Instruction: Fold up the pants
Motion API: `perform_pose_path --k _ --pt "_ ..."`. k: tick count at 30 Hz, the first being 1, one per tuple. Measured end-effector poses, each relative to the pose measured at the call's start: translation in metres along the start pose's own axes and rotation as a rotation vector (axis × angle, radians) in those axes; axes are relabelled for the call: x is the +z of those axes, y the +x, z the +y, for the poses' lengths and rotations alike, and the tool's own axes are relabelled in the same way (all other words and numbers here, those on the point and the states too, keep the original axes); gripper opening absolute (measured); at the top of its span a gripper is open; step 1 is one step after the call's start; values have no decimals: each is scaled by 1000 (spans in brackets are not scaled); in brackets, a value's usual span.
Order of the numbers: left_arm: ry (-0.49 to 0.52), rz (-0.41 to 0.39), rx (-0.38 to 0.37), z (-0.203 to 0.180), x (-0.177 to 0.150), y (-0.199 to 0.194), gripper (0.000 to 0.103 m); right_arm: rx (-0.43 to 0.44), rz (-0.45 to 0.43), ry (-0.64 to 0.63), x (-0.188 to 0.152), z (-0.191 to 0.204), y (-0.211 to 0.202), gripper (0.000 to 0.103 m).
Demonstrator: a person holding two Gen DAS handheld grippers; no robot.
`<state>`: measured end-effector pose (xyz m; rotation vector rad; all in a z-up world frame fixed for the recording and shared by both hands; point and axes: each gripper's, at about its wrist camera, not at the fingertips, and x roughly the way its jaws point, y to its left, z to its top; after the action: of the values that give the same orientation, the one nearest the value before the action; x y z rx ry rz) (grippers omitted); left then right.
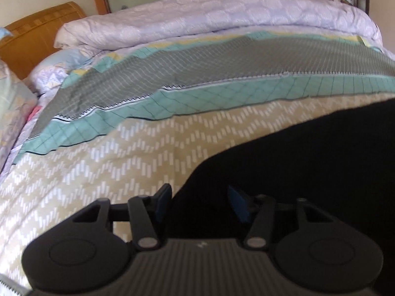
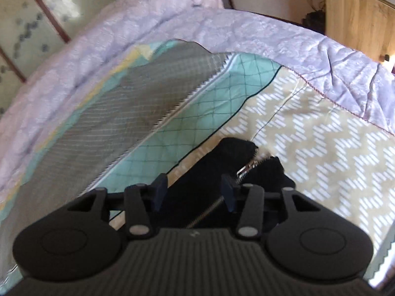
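Black pants (image 1: 308, 162) lie on a patterned bedspread (image 1: 118, 157). In the left wrist view the dark cloth fills the lower right, and my left gripper (image 1: 201, 204) is open with its fingers astride the cloth's left edge. In the right wrist view an end of the pants (image 2: 217, 170) with a silver zipper (image 2: 249, 166) lies between my right gripper's (image 2: 195, 193) open fingers. The cloth beneath both grippers is hidden by their bodies.
A rolled lilac quilt (image 1: 209, 22) lies along the far side of the bed, also in the right wrist view (image 2: 271, 42). A wooden headboard (image 1: 37, 39) and pillows are at left. A wooden cabinet (image 2: 358, 14) stands beyond the bed.
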<state>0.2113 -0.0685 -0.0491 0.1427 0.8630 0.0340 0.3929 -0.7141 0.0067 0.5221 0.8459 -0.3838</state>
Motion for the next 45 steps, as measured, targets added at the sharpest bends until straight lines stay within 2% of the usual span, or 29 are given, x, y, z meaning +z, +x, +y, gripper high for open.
perform_pose_path --k 1,2,4,6,7,8,10,12,17,21,25,29,31,32,33,34,36,37,38,40,42,45 --pt "11 -2 -6 0 -1 3 34 -45 11 13 2 3 15 58" --pt "21 -7 -8 0 -2 5 31 -76 29 41 3 4 29 58" --pt "57 -22 9 -5 0 7 13 -86 49 85 2 5 50 60" --pt "85 -36 23 -8 0 5 11 -111 11 26 -1 14 55 56" --pt "91 -46 29 -10 1 2 10 -141 1 -28 -3 21 55 34" --pt "92 -61 32 -11 1 -3 10 -163 -5 -71 -6 23 52 5" --pt "81 -98 33 -10 1 -16 9 -94 -2 -30 -5 9 40 5" --pt "59 -138 32 -7 2 -36 9 -46 -39 33 -3 -9 17 5" --pt "18 -242 25 -1 -4 -105 9 119 -138 158 -7 -65 -71 5" --pt "26 -326 22 -2 -28 -173 9 218 -203 214 -32 -122 -152 5" --pt "39 -377 10 -13 -72 -235 9 293 -228 293 -78 -201 -217 5" --pt "22 -325 -35 -30 -130 -266 9 258 -229 370 -138 -275 -240 5" --pt "10 -247 -60 -42 -162 -262 11 207 -190 402 -168 -304 -231 8" --pt "7 -196 -65 -46 -175 -255 14 153 -157 425 -181 -316 -224 16" --pt "-1 -134 -75 -51 -188 -246 16 98 -135 464 -193 -326 -216 14" --pt "-7 -72 -94 -55 -201 -236 16 88 -129 521 -205 -338 -213 14" --pt "-1 -9 -91 -61 -218 -226 19 170 -174 674 -223 -358 -220 18" --pt "-7 3 -82 -60 -222 -228 24 162 -202 712 -227 -361 -227 28" --pt "-34 -1 -88 -55 -223 -232 26 141 -236 704 -228 -360 -235 40" --pt "-119 -43 -143 -37 -224 -250 34 129 -304 629 -224 -352 -253 42" --pt "-211 -100 -178 -14 -225 -268 41 152 -341 547 -217 -341 -265 42" --pt "-338 -172 -138 18 -217 -277 49 223 -370 446 -215 -320 -275 43"
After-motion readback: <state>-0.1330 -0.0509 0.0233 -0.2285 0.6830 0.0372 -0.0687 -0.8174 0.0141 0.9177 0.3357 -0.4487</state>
